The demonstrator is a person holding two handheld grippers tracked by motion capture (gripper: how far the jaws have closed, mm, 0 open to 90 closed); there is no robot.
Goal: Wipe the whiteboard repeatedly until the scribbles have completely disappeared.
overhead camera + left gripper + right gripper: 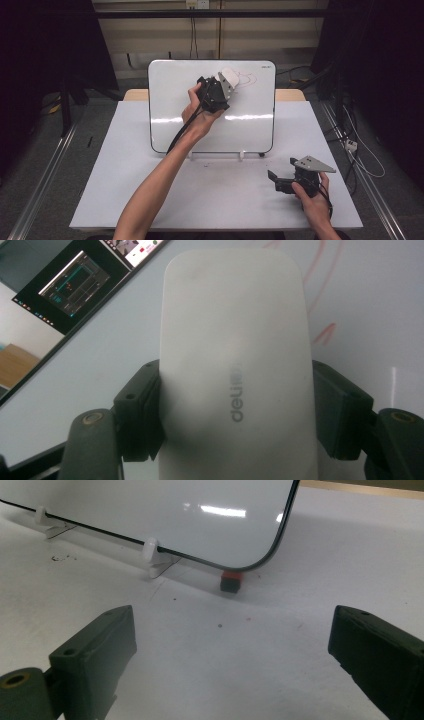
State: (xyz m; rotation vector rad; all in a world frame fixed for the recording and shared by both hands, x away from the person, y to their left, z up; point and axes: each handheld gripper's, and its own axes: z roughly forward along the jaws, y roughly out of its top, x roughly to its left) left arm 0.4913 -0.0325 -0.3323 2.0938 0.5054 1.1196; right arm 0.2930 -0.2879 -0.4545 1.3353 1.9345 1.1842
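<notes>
Left gripper (223,86), jaws clamped on a white eraser (235,365), works the whiteboard (170,85) at one o'clock of centre. The right gripper (281,181) rests with jaws apart at five o'clock. Pressing too hard could tip the propped board or twist the eraser loose.

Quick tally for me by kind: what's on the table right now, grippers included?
Whiteboard: 1, propped upright, with red marks
White eraser: 1, clamped in the left gripper against the board
Small red-and-black piece: 1, by the board's bottom corner
Grippers: 2, the right gripper open above the table
Total: 5

One whiteboard (210,125), one eraser (235,365), two grippers, one table (125,200).
</notes>
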